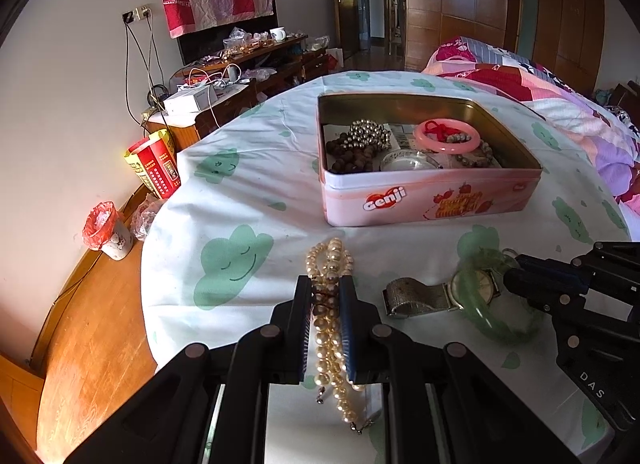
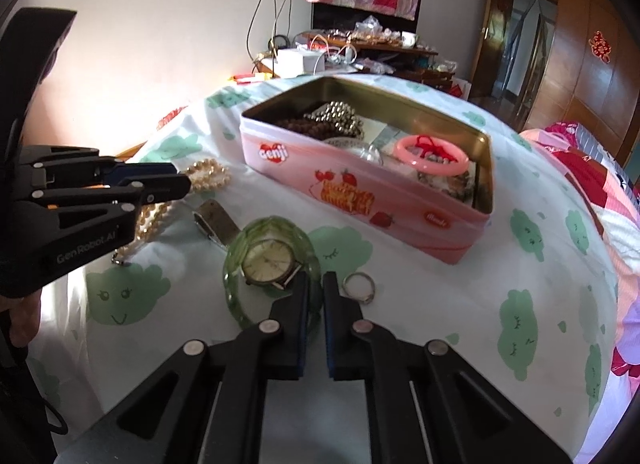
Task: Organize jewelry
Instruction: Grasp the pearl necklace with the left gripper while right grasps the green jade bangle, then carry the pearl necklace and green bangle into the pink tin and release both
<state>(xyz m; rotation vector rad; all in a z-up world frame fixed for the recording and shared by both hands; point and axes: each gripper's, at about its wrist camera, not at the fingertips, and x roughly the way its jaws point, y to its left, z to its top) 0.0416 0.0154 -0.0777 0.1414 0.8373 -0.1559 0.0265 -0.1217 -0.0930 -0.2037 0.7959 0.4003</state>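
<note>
Left wrist view: left gripper (image 1: 326, 292) jaws clenched on the pearls (image 1: 329, 304), which lie on the bed sheet (image 1: 240, 191) near the tin (image 1: 424, 199); strands run between the pads and trail toward the camera. Judged limp, light, slippery; loops will swing and may slide out, so a hold across bunched strands looks best. The clasp end is half hidden under the jaws. Watch (image 1: 440, 294) and green bangle (image 1: 496, 316) lie to the right, the bangle partly covered by the right gripper (image 1: 510, 276). Right wrist view: right gripper (image 2: 315, 284) jaws closed around the near rim of the bangle (image 2: 240, 304); contact itself is hidden by the pads. Bangle judged stiff, smooth, breakable. Watch (image 2: 269, 262) rests inside it, ring (image 2: 359, 288) just right. The tin's (image 2: 360, 199) near wall hides part of its contents.
</note>
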